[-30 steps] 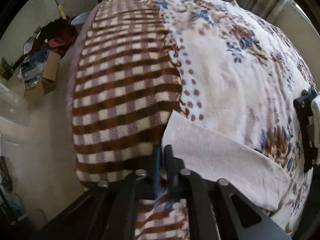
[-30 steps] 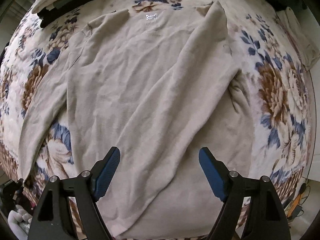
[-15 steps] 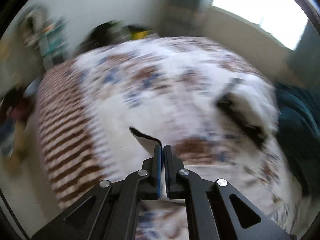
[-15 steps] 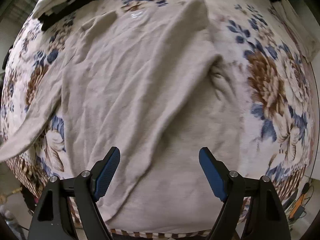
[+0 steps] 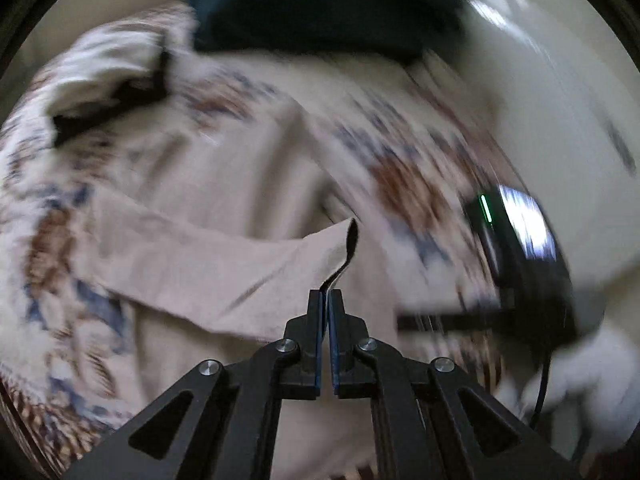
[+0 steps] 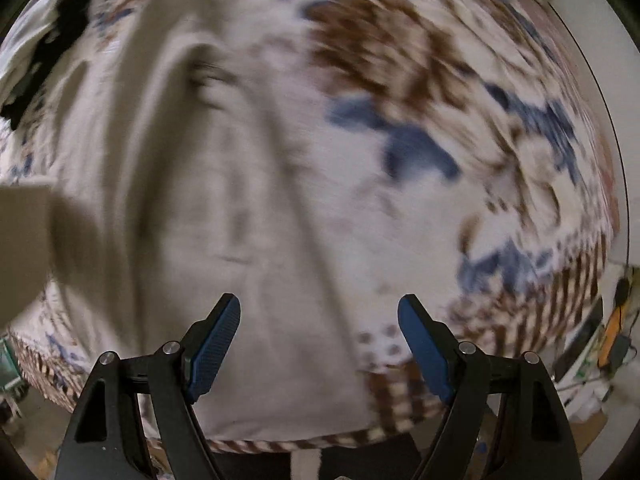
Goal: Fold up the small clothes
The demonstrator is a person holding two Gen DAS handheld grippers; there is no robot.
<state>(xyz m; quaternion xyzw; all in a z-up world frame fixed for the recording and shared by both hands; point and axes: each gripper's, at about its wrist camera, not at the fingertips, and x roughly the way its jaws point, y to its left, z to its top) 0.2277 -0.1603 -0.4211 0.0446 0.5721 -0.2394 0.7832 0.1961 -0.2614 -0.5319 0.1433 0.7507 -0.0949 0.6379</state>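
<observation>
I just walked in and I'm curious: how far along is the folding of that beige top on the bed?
Early. The beige top lies spread on the flowered blanket, no finished fold showing. In hand: the left tongs are shut on the sleeve, carrying it across the body. The right tongs hover open above the hem. Left: the other folds.

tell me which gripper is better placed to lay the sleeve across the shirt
Left. The left gripper is shut on the sleeve cuff, lifted over the shirt. The right gripper hangs open, holding nothing.
</observation>
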